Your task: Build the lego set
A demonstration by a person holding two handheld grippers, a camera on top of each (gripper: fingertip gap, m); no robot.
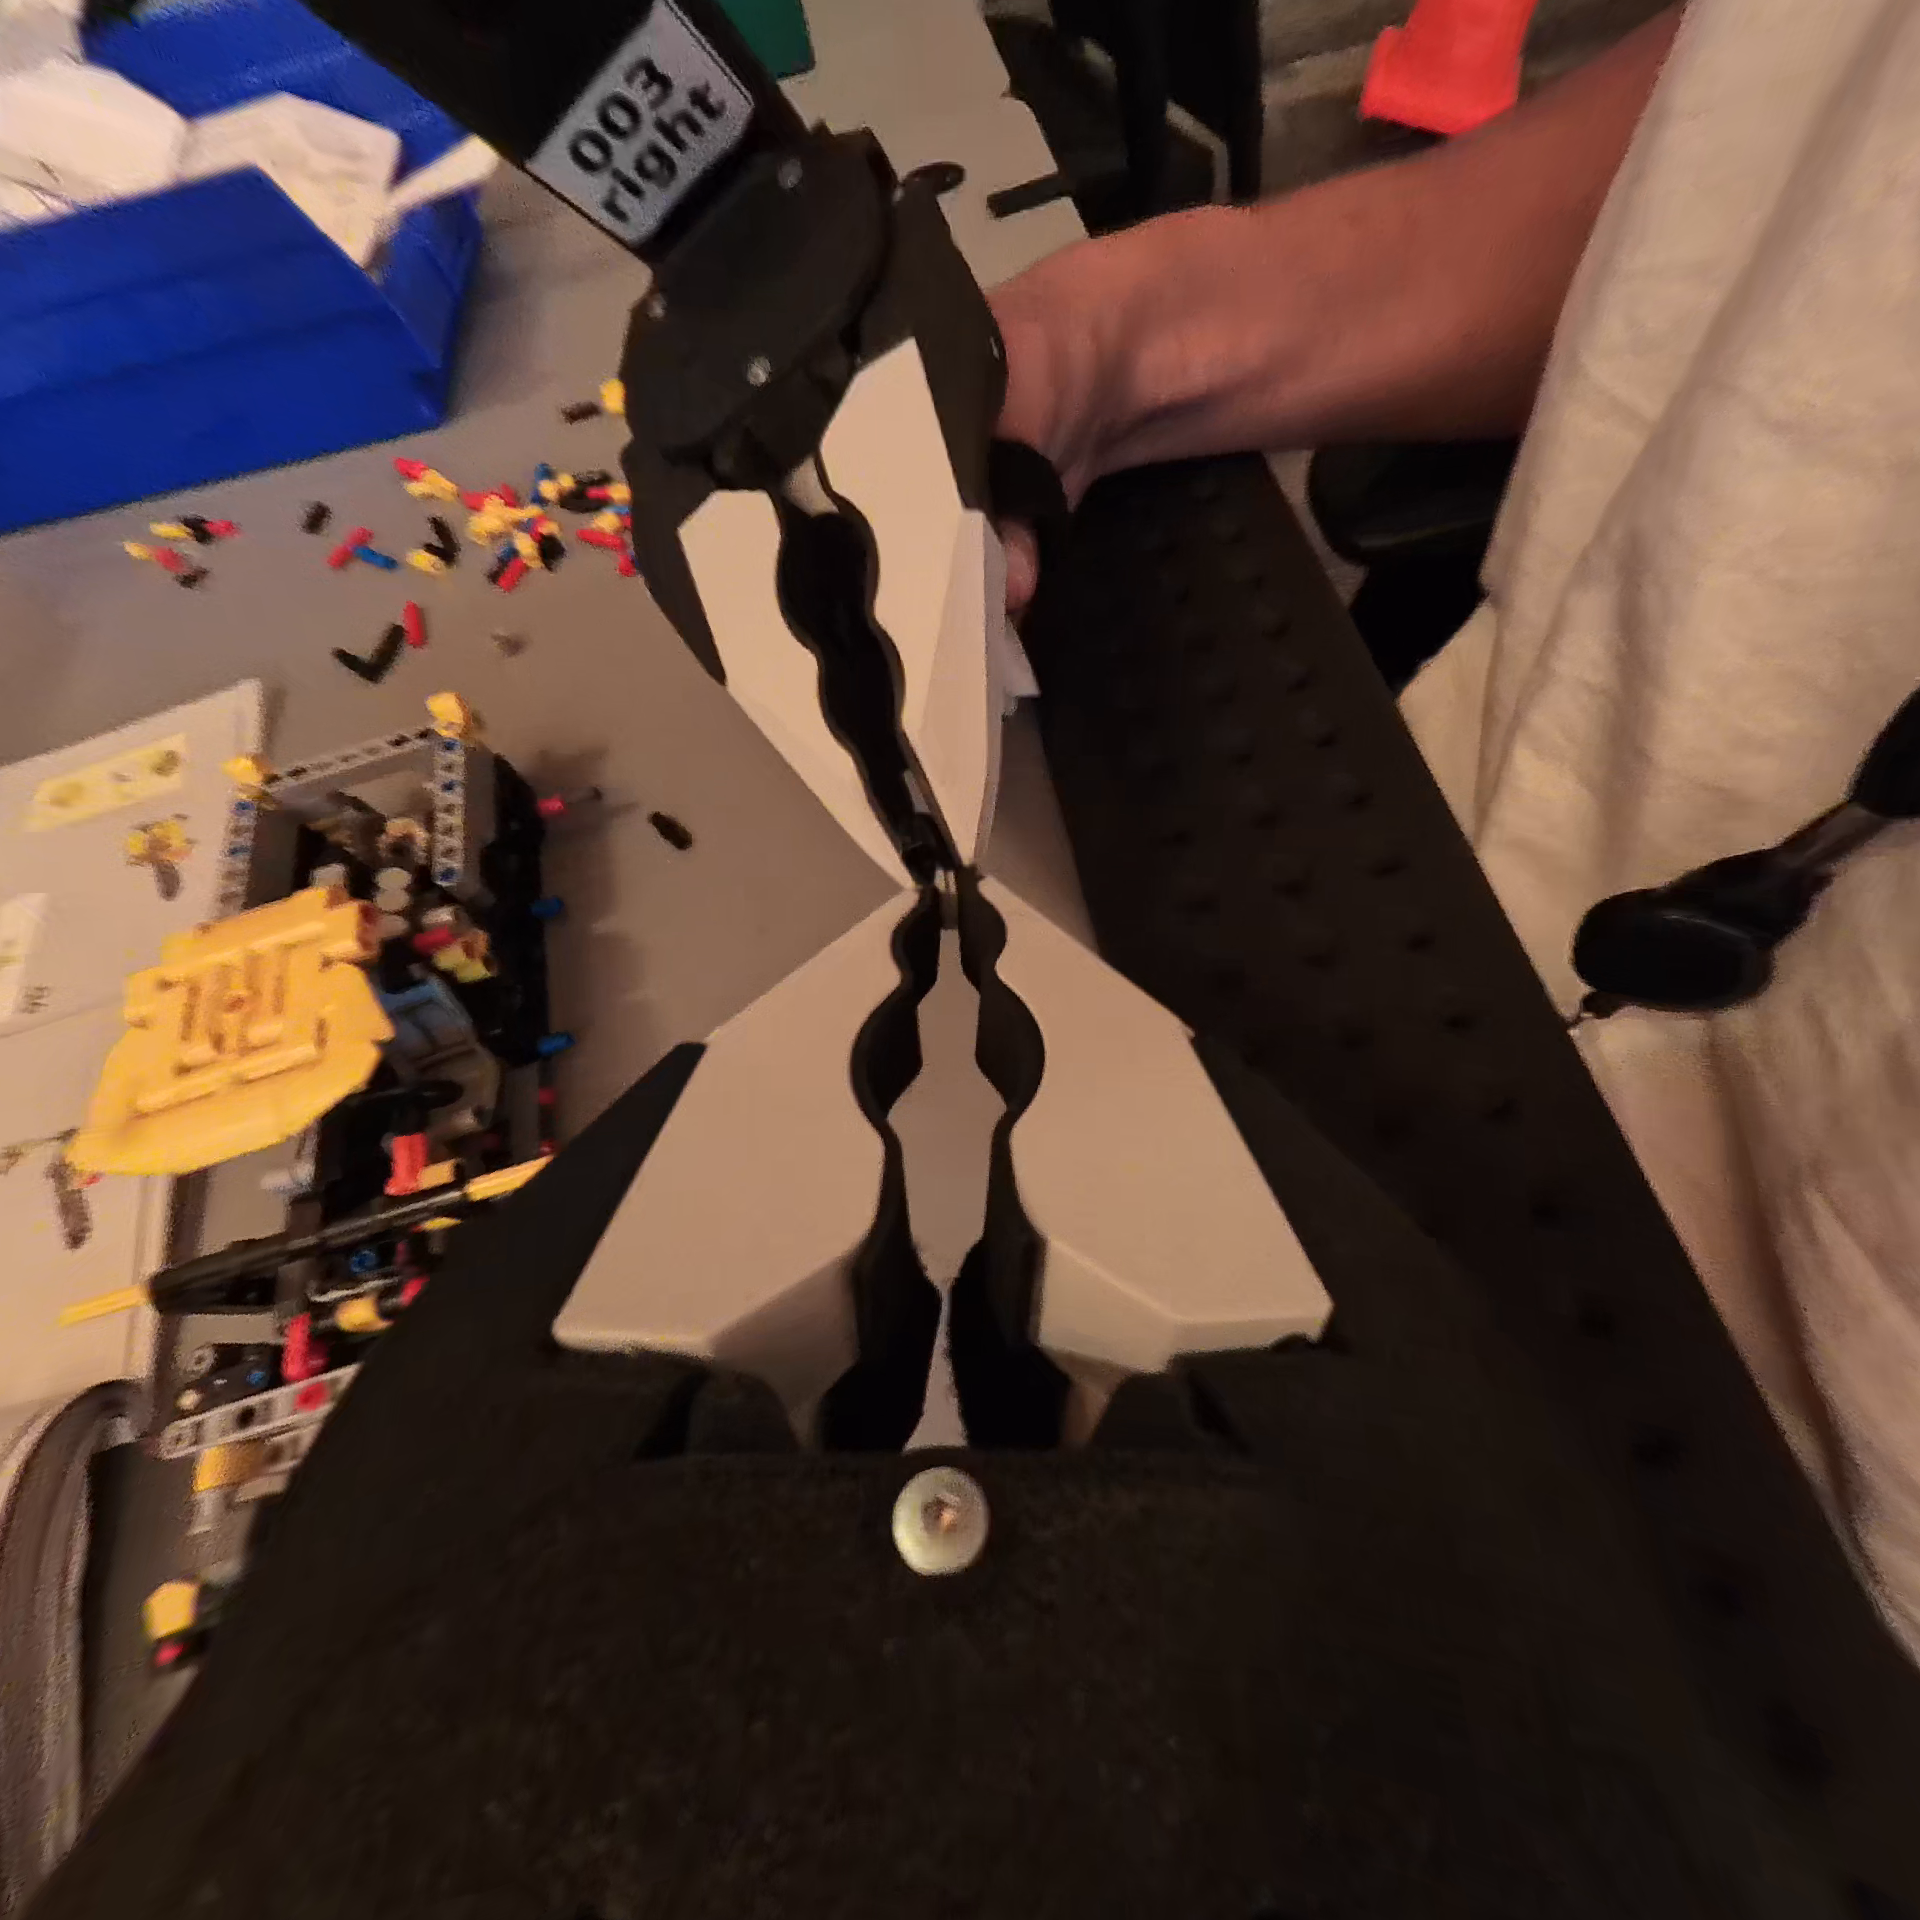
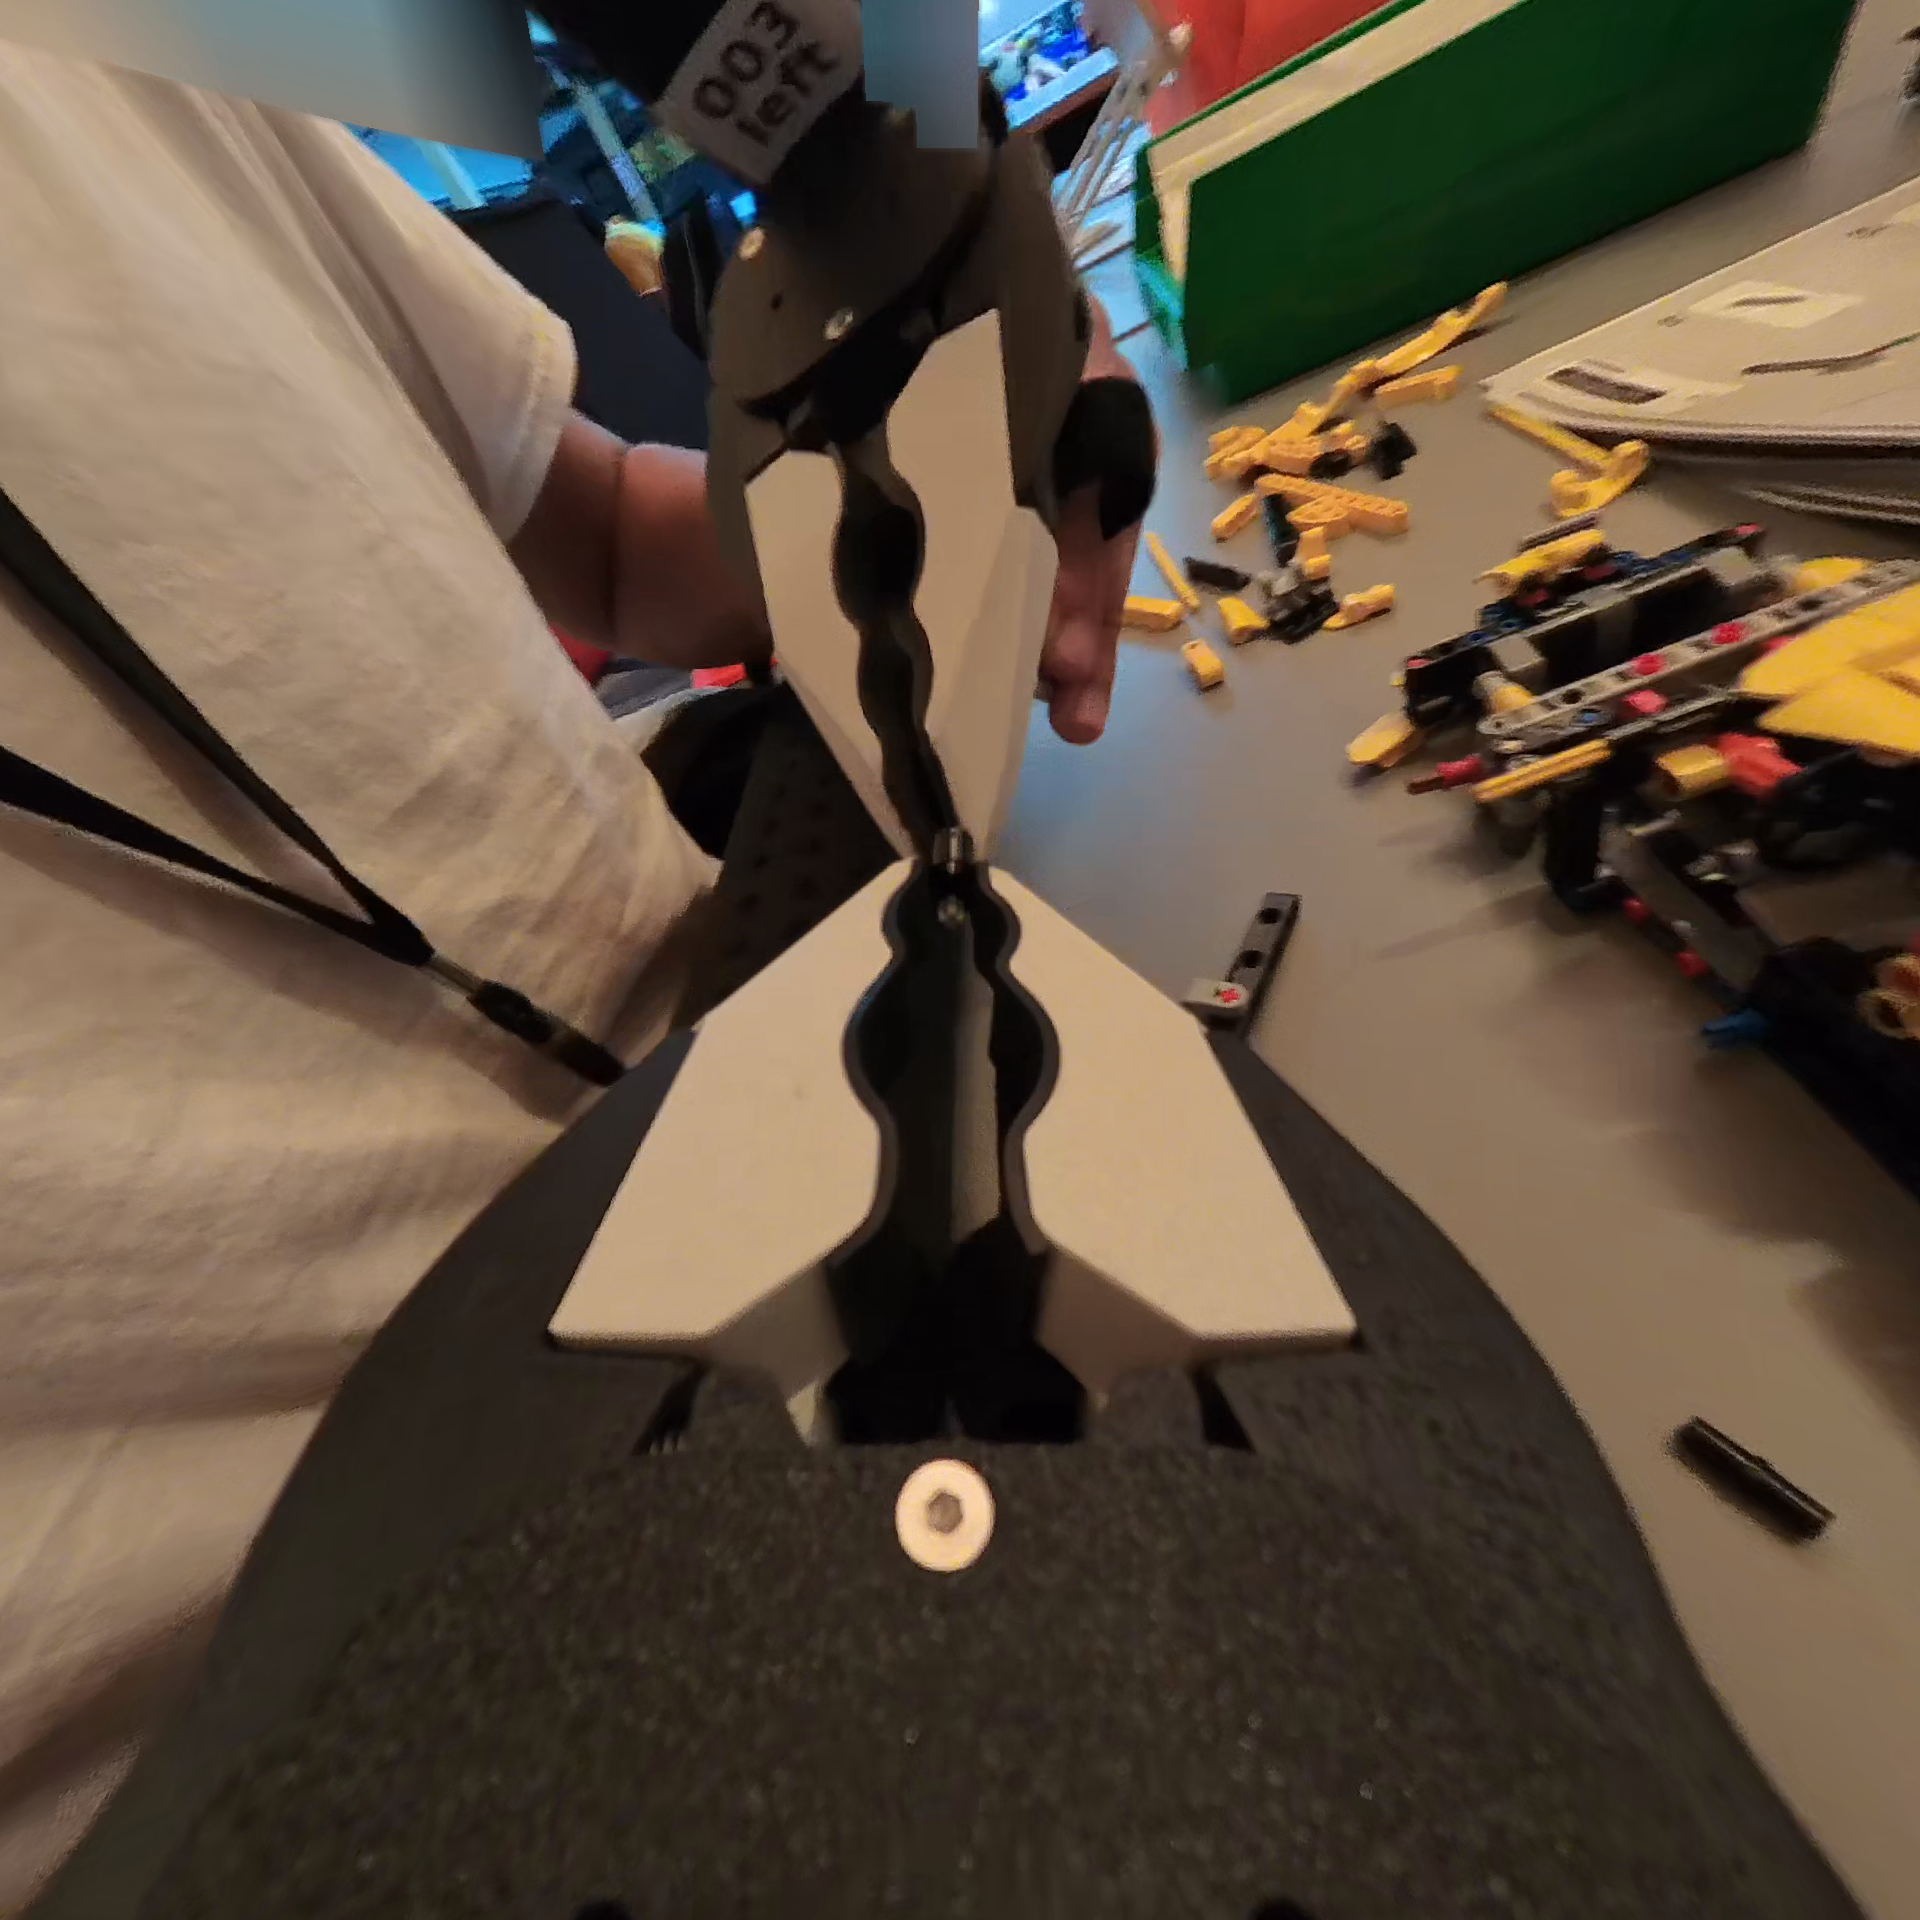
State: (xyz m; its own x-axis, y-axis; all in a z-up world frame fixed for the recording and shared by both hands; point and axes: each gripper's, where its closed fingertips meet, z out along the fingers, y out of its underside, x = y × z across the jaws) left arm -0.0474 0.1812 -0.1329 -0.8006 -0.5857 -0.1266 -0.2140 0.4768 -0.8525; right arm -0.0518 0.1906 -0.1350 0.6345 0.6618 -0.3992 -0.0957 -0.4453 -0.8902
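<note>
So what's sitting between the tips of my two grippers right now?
A tiny dark metallic lego pin, pinched tip to tip between the left gripper and right gripper; right wrist view shows it best.

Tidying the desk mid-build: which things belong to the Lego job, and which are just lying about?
In use: left gripper, right gripper, small piece pinched between their tips, part-built model, loose yellow parts, instruction booklet.
Lying about: green box, blue bin.

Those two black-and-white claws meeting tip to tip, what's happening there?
A person holds a gripper in each hand. The left gripper and right gripper meet tip to tip above the table edge, pinching a tiny dark piece between them. The half-built yellow and black Lego vehicle sits untouched on the grey table, loose pieces scattered nearby.
</note>
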